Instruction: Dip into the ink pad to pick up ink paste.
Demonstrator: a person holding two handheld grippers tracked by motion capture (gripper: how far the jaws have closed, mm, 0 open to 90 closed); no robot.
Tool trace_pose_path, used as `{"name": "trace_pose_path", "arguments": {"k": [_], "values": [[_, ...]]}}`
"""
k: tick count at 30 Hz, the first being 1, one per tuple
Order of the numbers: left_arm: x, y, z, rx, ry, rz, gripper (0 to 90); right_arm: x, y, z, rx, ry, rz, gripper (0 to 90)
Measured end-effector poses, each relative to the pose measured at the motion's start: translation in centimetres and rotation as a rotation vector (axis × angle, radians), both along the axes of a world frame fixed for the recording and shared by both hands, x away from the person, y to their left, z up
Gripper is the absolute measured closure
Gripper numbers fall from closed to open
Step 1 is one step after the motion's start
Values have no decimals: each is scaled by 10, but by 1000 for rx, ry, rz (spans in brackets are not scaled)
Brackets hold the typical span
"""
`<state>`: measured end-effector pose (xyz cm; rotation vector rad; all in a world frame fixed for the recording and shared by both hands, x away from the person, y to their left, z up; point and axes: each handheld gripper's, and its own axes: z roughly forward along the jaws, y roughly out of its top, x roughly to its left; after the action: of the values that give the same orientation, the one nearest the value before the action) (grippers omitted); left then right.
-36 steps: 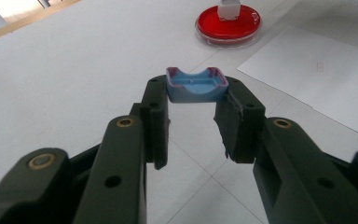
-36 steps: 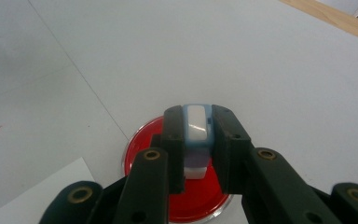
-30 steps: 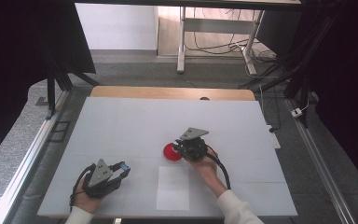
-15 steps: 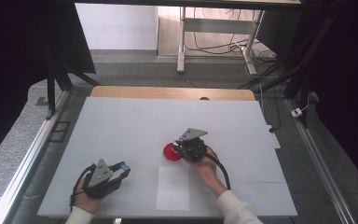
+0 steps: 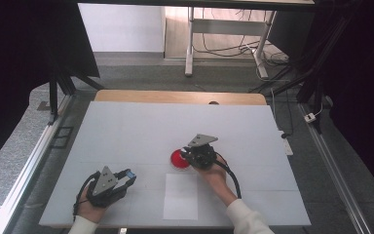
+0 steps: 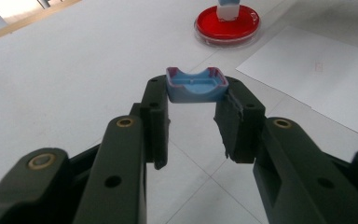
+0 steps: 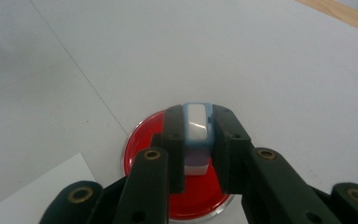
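On the white table (image 5: 126, 126) a sheet of paper (image 5: 180, 196) lies near the person, and just beyond it sits a red dish (image 7: 144, 154). The right gripper (image 5: 187, 155) is closed on a small white-blue piece (image 7: 197, 130) above the dish. The left gripper (image 5: 129, 176) pinches a blue cap (image 6: 196, 85). Both pieces look light, stiff and smooth; flat sides give the best hold.

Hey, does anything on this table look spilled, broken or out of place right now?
Nothing stands out. The red dish sits flat on the table, with no spill around it. The right gripper holds a white-and-blue piece over it; the left gripper holds a blue cap.
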<state>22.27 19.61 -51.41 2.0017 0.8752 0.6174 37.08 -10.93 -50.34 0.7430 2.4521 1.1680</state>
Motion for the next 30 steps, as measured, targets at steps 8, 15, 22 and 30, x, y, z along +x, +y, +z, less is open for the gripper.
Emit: {"name": "trace_pose_path", "arguments": {"k": [8,15,22,30], "values": [[0,0,0,2,-1,0,646,-4,1,2,-5,-34,-2,752],[0,0,1,-1,-3,2,646,-5,-1,4,17,-40,-6,751],[0,0,1,-2,-3,1,646,-8,-3,10,45,-49,-8,751],[0,-1,1,5,-10,3,646,-13,-7,18,80,-63,-7,751]]}}
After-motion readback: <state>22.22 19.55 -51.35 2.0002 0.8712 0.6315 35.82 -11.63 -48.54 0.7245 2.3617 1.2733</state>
